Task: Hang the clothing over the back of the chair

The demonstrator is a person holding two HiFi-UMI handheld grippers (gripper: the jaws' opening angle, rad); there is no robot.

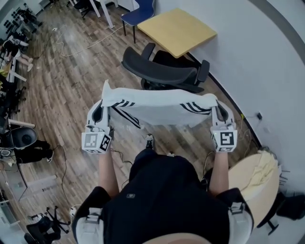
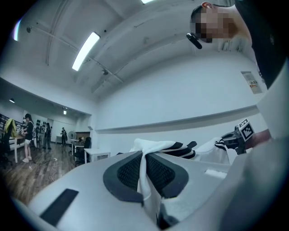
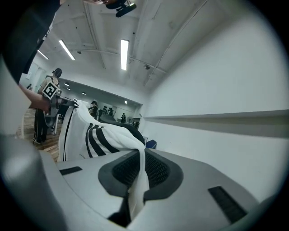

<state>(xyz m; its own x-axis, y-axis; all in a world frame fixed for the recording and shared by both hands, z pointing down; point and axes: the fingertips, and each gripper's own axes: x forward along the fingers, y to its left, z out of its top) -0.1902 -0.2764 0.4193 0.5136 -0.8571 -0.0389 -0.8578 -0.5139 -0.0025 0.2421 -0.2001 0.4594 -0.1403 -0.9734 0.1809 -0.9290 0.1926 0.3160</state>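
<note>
A white garment with black stripes (image 1: 157,108) is stretched out flat in the air between my two grippers, in front of me. My left gripper (image 1: 101,113) is shut on its left corner, the cloth (image 2: 144,171) pinched between the dark pads. At the other end my right gripper (image 1: 218,112) is shut on the right corner (image 3: 137,176). Just beyond and below the garment stands a black office chair (image 1: 162,71), its curved backrest towards me. The garment hangs apart from the chair back.
A yellow square table (image 1: 177,29) stands behind the chair against the white wall (image 1: 257,62). A blue chair (image 1: 139,12) is farther back. A round beige table (image 1: 257,183) with pale cloth on it is at my right. Desks and people are far left.
</note>
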